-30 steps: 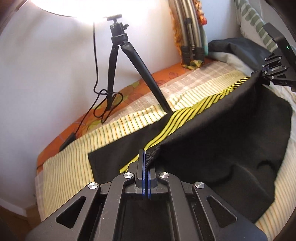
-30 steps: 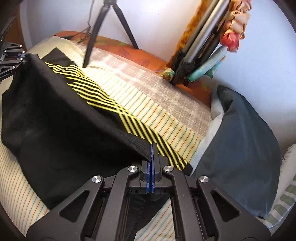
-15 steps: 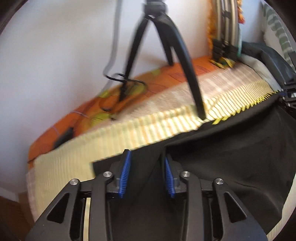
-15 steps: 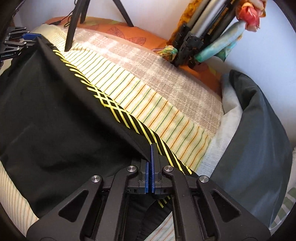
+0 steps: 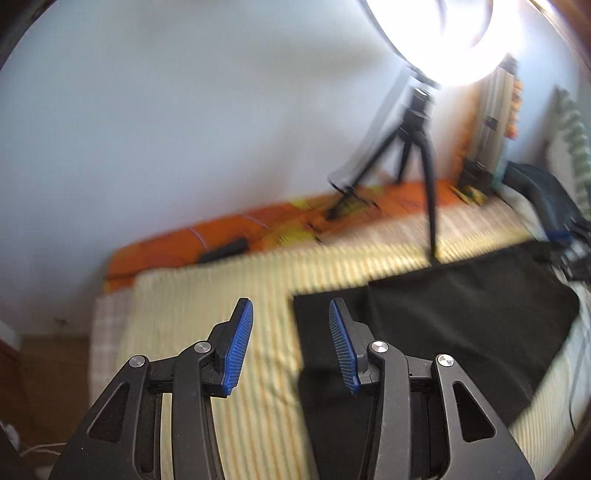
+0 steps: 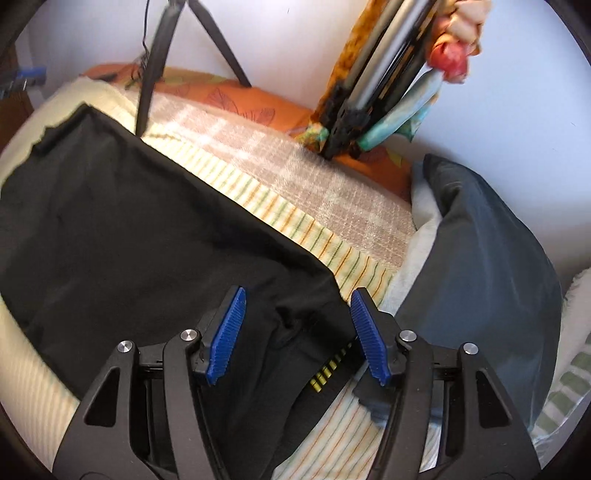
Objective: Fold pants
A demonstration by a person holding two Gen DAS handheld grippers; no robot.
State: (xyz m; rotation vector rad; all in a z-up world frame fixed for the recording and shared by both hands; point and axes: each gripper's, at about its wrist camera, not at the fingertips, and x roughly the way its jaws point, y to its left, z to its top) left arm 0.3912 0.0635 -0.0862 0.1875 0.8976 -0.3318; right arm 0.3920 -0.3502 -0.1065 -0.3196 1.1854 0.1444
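The black pants (image 6: 140, 229) lie folded flat on the striped bedsheet (image 6: 332, 254). A bit of their yellow stripe (image 6: 328, 373) shows near the front edge. My right gripper (image 6: 297, 328) is open and empty just above the pants' near right corner. In the left wrist view the pants (image 5: 461, 325) lie to the right. My left gripper (image 5: 291, 332) is open and empty above their left edge, over the striped sheet (image 5: 207, 314). The view is blurred by motion.
A black tripod (image 5: 417, 147) with a bright ring light (image 5: 436, 33) stands on the bed by the wall. A dark grey pillow (image 6: 480, 266) lies at the right. Folded metal stands (image 6: 373, 85) lean on the wall. An orange sheet (image 5: 207, 240) runs along the wall.
Both grippers have opened and let go of the pants. The pants now lie flat with the yellow stripe folded under. The left gripper has lifted and swung left.
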